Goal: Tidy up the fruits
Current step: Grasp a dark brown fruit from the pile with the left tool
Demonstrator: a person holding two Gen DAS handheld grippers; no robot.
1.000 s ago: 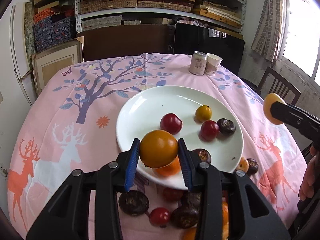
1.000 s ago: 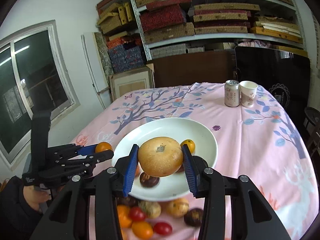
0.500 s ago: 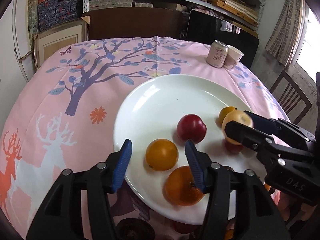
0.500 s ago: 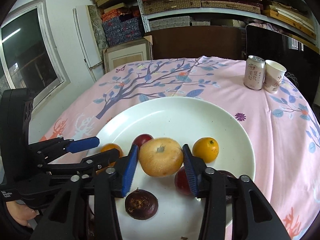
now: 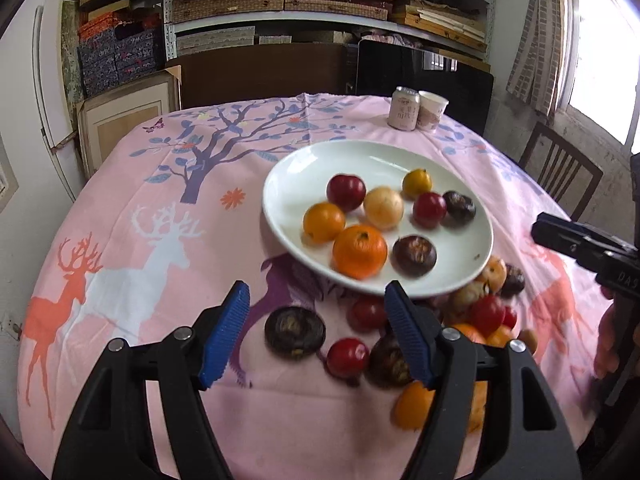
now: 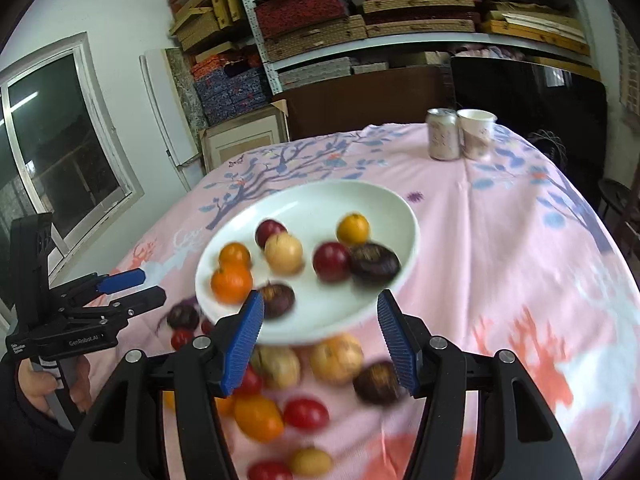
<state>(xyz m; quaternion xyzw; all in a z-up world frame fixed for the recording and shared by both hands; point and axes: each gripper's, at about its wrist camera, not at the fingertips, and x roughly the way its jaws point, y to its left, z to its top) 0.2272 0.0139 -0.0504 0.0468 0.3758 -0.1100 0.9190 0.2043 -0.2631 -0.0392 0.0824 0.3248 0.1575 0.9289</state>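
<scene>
Eight fruits sit on the white plate (image 5: 280,184), bunched toward its near rim; its far half is bare. More loose fruit (image 5: 348,356) crowds the tablecloth (image 5: 132,240) at the plate's six o'clock. Left gripper (image 5: 316,332) and right gripper (image 6: 320,332) hang empty, jaws opening. Open cloth lies at nine o'clock; a can (image 5: 404,108) and cup (image 5: 432,110) stand at twelve.

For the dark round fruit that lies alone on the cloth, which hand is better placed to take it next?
Left, probably. The dark fruit lies just ahead of the left tongs, whose jaws are opening and empty. The right tongs face other fruit near the plate.
</scene>
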